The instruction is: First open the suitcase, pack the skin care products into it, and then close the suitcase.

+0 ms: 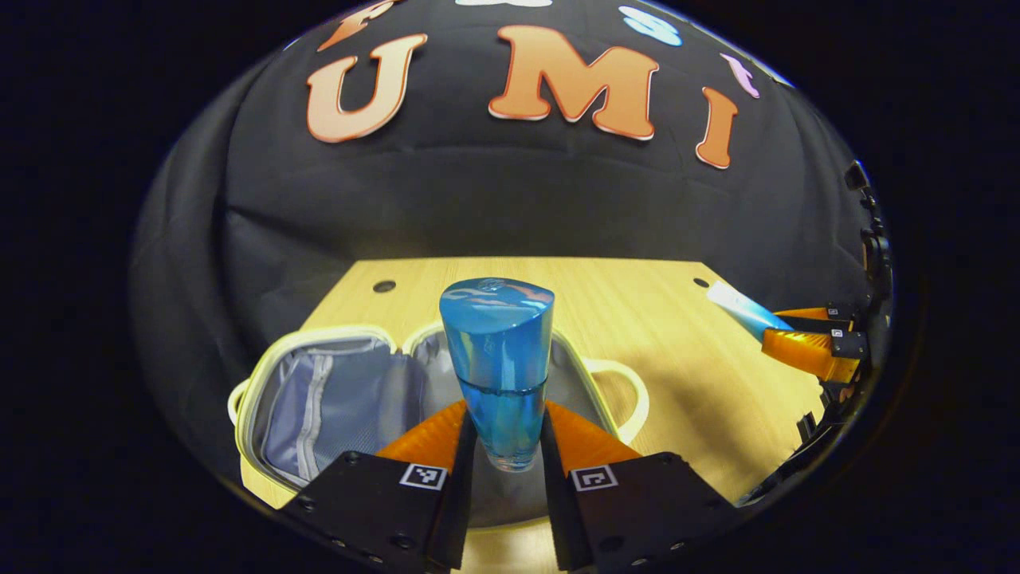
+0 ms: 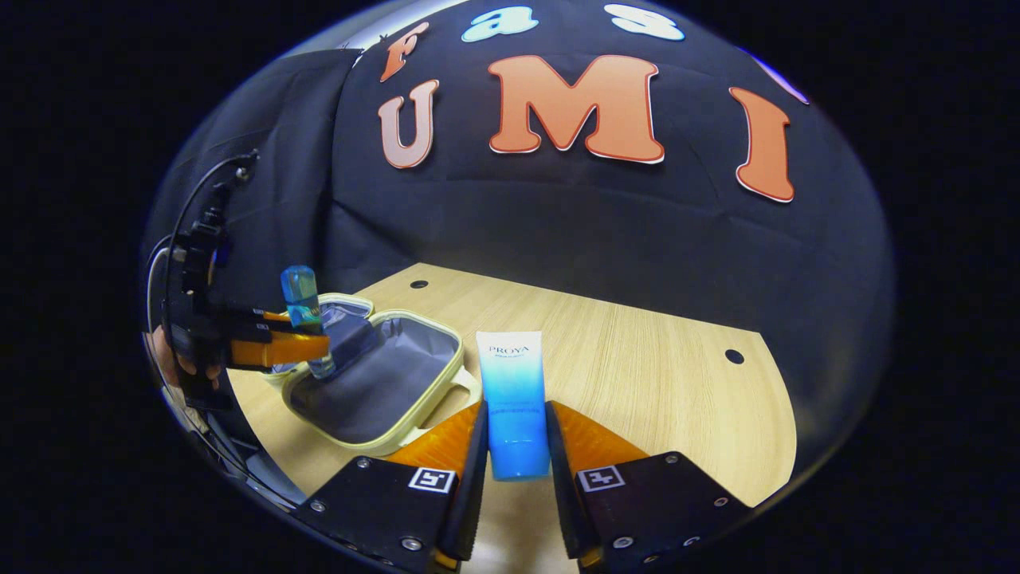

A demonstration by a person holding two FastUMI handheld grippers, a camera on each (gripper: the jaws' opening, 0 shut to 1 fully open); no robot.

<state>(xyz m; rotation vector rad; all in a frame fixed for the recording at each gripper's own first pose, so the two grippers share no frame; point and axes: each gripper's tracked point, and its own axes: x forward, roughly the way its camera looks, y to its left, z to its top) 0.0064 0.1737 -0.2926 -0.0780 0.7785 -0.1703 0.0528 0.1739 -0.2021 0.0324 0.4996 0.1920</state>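
In the left gripper view, the left tongs (image 1: 507,446) pinched a blue bottle (image 1: 500,367) low on its body, one orange finger pressed to each side. The bottle stood upright between them, its broad blue cap uppermost and clear liquid showing in its lower part. Behind and below it the suitcase (image 1: 319,399) lay open on the wooden counter (image 1: 685,375), both cream-rimmed halves flat, with grey lining and a zipped mesh pocket in the left half. A cream handle (image 1: 629,391) stuck out from the right half. The bottle was held above the seam between the two halves.

In the right gripper view, the right tongs (image 2: 516,446) gripped a blue-and-white tube (image 2: 514,399) by its lower end, both fingers tight against its sides. The tube pointed up and away from the camera, above the counter (image 2: 653,375) just to the right of the open suitcase (image 2: 374,391). Farther off at the left of that view, the left tongs (image 2: 307,344) held the blue bottle (image 2: 304,311) over the suitcase, with part of a hand (image 2: 171,359) behind them. At the right edge of the left gripper view, the right tongs (image 1: 777,331) showed with the tube (image 1: 737,307) between them.
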